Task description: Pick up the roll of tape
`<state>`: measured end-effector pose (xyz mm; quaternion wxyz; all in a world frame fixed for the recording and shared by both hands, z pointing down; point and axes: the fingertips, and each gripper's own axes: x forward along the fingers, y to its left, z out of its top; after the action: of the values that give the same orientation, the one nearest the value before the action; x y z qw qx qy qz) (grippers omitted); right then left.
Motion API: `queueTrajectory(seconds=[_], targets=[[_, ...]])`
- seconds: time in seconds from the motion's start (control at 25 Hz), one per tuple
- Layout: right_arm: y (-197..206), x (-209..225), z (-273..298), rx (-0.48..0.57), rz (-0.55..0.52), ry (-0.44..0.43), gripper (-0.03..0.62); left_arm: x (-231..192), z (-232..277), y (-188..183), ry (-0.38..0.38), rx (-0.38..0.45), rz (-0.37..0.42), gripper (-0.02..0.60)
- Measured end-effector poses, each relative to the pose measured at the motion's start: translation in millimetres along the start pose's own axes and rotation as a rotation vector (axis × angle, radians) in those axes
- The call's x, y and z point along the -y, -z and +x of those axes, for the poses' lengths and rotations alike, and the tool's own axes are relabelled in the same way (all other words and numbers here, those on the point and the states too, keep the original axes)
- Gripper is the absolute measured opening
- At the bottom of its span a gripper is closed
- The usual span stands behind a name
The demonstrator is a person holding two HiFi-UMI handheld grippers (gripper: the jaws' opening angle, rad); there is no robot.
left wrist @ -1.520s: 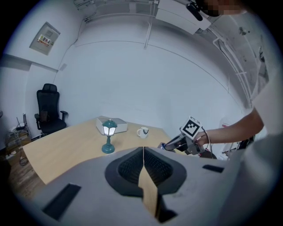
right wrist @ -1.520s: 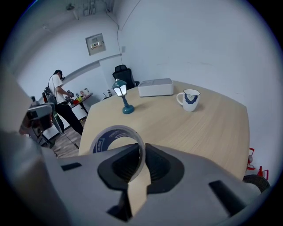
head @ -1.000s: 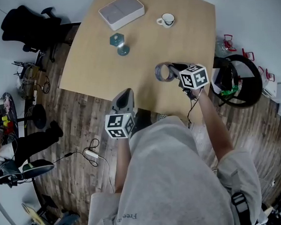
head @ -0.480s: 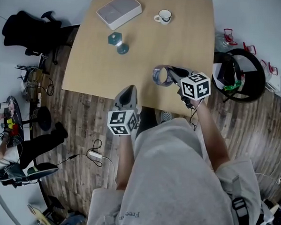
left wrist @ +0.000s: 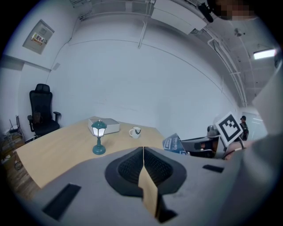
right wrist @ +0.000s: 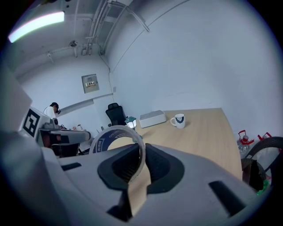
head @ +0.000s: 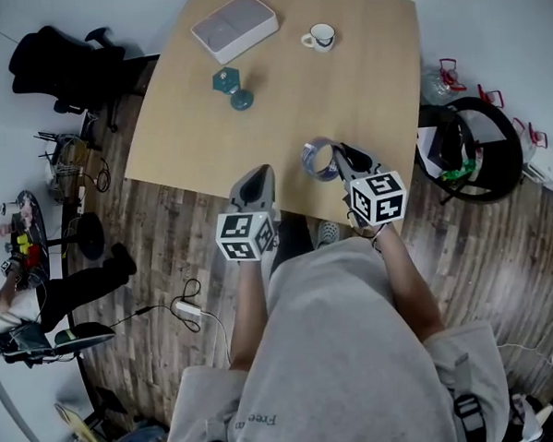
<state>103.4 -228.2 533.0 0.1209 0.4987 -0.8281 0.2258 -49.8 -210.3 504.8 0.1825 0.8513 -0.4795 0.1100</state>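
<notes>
1. Since the earlier frame, the right gripper (head: pixel 336 159) has drawn back toward the person and risen a little, bringing the tape (head: pixel 318 159) with it. The left gripper (head: pixel 257 174) has barely shifted.
2. The tape now hangs above the near edge of the table (head: pixel 189 137), clear of the wood. It is well apart from the lamp (head: pixel 233 86), the mug (head: pixel 321 38) and the box (head: pixel 234 25) at the far end.
3. The right jaws stand narrow, clamped on the tape's wall. In the right gripper view one pad sits inside the hole and the other on the outer face, with the ring standing upright to the left of the pads.
4. The left jaws are pressed together with nothing between them, and this gripper hovers at the table's near edge, beside the right one.
5. Handling, as a judgement:
   - The roll looks light and stiff, a hard ring that will not crush under the pads.
   - Its outer face is smooth and probably slippery.
   - Most of the ring hangs to one side of the pinch, so it could swing or pivot if moved fast.
6. The wall is the sensible place to hold it, one pad through the hole, as here. A deeper bite would steady it.
7. The pick-up seems essentially done.
</notes>
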Motion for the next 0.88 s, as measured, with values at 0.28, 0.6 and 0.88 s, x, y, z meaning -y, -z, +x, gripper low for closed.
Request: queueTrajectory(seconds=[0.28, 0.6, 0.88], targets=[[14, -10, -10, 0.05, -0.029, 0.009, 0.049, 14, 0, 12, 0.05, -0.034, 0.023, 0.006], [21, -21, -18, 0.102, -0.049, -0.04, 0.049, 24, -10, 21, 0.134, -0.044, 0.014, 0.006], [25, -31, -20, 0.111, -0.01, -0.136, 0.049, 23, -14, 23, 0.137, -0.05, -0.014, 0.006]])
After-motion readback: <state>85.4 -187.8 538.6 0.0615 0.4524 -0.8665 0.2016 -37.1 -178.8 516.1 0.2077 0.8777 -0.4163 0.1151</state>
